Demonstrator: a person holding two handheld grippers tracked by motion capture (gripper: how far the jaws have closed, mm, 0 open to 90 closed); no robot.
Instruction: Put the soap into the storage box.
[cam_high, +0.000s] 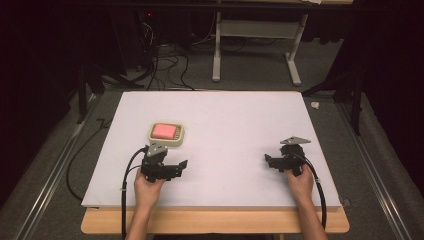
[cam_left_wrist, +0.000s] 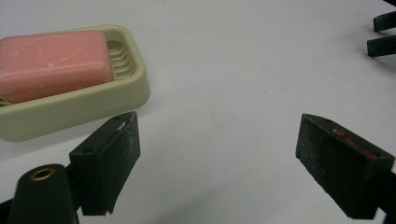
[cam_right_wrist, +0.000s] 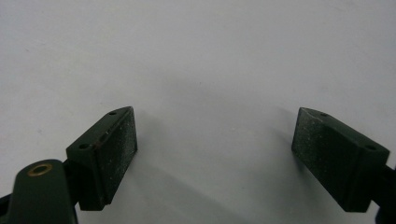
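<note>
A pink bar of soap (cam_high: 164, 130) lies in a cream soap dish (cam_high: 179, 140) on the left half of the white board (cam_high: 225, 115). My left gripper (cam_high: 181, 167) sits just in front of the dish, pointing right, and is open with nothing in it. In the left gripper view the soap (cam_left_wrist: 51, 63) and the dish (cam_left_wrist: 93, 100) are at the upper left, just beyond the left jaw of my gripper (cam_left_wrist: 219, 140). My right gripper (cam_high: 268, 161) rests on the right half, pointing left. It stands open (cam_right_wrist: 215, 135) over bare board.
The board lies on a wooden table (cam_high: 215, 222). Beyond its far edge, cables (cam_high: 165, 65) lie on the floor beside the white legs of another stand (cam_high: 216, 55). The other gripper's jaws (cam_left_wrist: 383, 35) show at the upper right of the left gripper view.
</note>
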